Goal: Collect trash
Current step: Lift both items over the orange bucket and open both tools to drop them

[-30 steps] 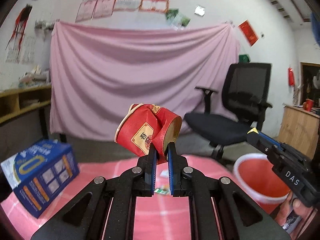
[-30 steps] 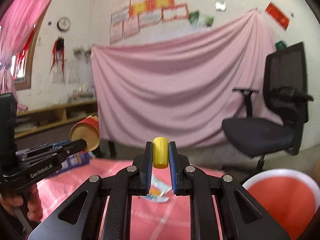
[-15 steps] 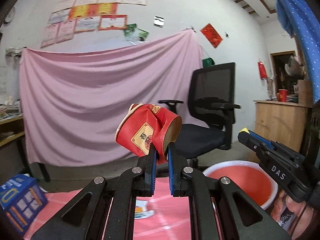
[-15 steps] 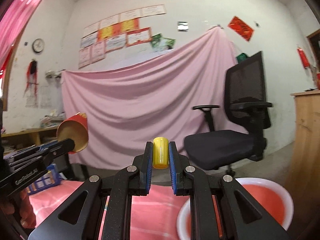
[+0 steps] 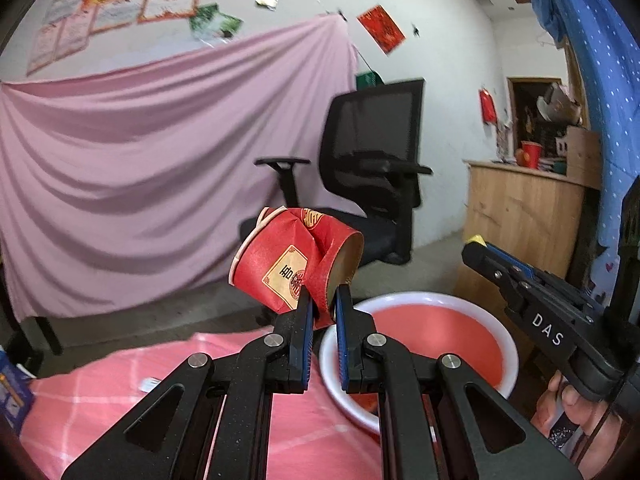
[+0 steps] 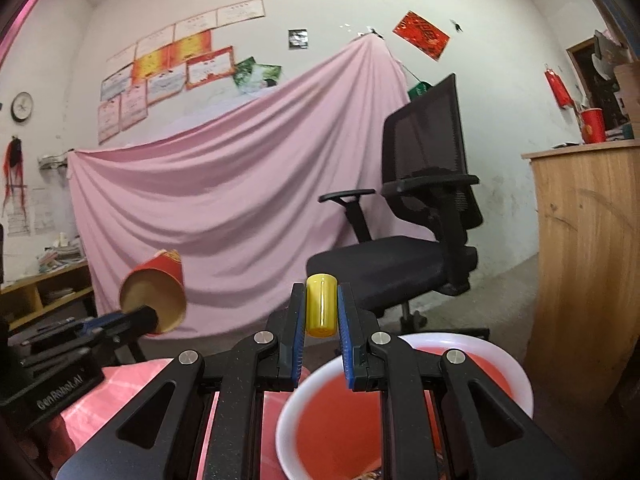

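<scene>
Both grippers have swung toward the red basin [image 5: 416, 300], now lower right of centre in each view. The left gripper [image 5: 320, 312] stays clamped on a crushed red paper cup [image 5: 294, 260]; the right gripper [image 6: 320, 320] pinches a small yellow cylinder [image 6: 320, 304]. Both pieces now look nearly positioned for dropping in.

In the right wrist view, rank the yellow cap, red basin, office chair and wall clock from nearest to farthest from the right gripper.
1. Yellow cap: clamped in the right gripper jaws.
2. Red basin: just below, slightly right.
3. Office chair: beyond, right of centre.
4. Wall clock: far wall, upper left.
</scene>
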A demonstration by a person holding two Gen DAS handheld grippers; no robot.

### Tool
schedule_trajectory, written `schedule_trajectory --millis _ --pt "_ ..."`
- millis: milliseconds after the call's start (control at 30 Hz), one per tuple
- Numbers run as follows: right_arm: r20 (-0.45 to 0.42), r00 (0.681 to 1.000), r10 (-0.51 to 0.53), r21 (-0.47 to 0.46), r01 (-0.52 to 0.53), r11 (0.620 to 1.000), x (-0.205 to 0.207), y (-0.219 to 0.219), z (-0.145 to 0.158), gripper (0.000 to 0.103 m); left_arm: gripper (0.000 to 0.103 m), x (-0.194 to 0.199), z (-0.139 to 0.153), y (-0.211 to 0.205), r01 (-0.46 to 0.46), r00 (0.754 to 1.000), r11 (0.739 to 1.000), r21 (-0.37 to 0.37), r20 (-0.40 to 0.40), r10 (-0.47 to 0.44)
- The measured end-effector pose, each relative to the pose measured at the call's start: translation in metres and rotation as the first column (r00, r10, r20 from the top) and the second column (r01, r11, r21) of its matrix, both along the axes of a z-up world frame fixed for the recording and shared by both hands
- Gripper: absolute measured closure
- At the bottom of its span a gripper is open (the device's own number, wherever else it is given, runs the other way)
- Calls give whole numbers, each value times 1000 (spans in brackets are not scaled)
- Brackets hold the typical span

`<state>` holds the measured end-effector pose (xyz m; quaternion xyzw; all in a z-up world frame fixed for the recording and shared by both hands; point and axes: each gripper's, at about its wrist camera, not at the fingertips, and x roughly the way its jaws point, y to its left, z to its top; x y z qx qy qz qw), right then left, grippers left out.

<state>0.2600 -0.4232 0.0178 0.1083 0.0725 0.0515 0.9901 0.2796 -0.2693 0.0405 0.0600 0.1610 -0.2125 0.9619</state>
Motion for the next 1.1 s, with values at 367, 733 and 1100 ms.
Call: schedule_trajectory --millis 367,733,1100 --pt "-114 992 -49 14 51 999 10 -21 -14 89 95 11 -18 -30 70 993 996 46 -103 -65" --pt "-205 977 -55 29 62 998 21 -28 -25 89 95 26 -31 -37 98 971 994 57 -223 -83" --pt "-250 967 -54 36 65 997 26 -30 -29 89 90 33 -41 -33 87 957 994 65 -282 -65"
